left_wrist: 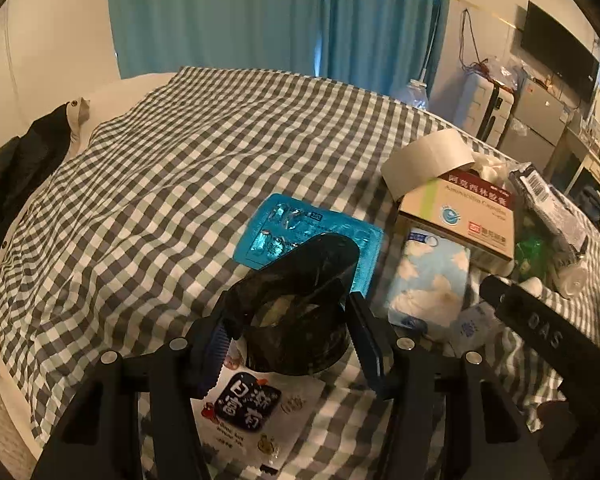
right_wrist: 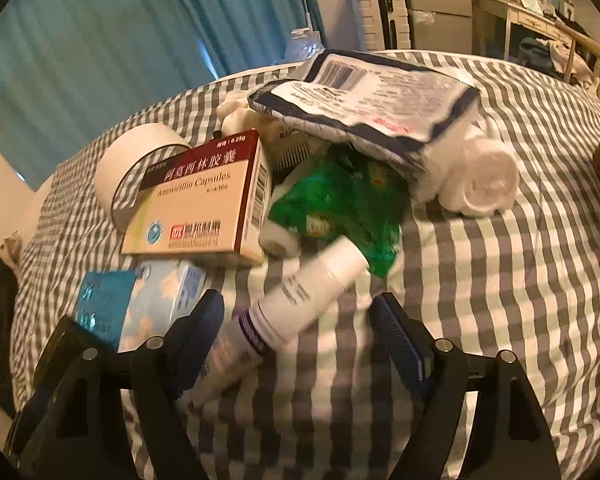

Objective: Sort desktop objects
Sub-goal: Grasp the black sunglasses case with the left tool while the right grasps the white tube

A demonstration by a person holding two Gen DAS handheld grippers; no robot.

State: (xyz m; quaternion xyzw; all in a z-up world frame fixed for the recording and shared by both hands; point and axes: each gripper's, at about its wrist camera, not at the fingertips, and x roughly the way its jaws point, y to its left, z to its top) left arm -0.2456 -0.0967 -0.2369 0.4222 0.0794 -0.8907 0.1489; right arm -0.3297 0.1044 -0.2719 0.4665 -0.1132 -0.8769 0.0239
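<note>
- The left hand-held gripper (left_wrist: 288, 344) is hanging low over the checked bed (left_wrist: 160, 184), angled forward and down, its fingers pinching a black tape roll (left_wrist: 300, 308) between them.
- Just beyond that roll a blue blister pack (left_wrist: 300, 232) is lying flat; under the fingers a white printed packet (left_wrist: 252, 412) is showing.
- The right hand-held gripper (right_wrist: 300, 336) is hovering with fingers spread wide, closing on nothing.
- A white bottle (right_wrist: 300, 292) is lying tilted between those fingers, blurred.
- Ahead and to its left an amoxicillin box (right_wrist: 204, 200) is leaning on a white tape roll (right_wrist: 132, 164); straight ahead a green wrapper (right_wrist: 340, 200) is sitting under a printed pouch (right_wrist: 372, 100).
</note>
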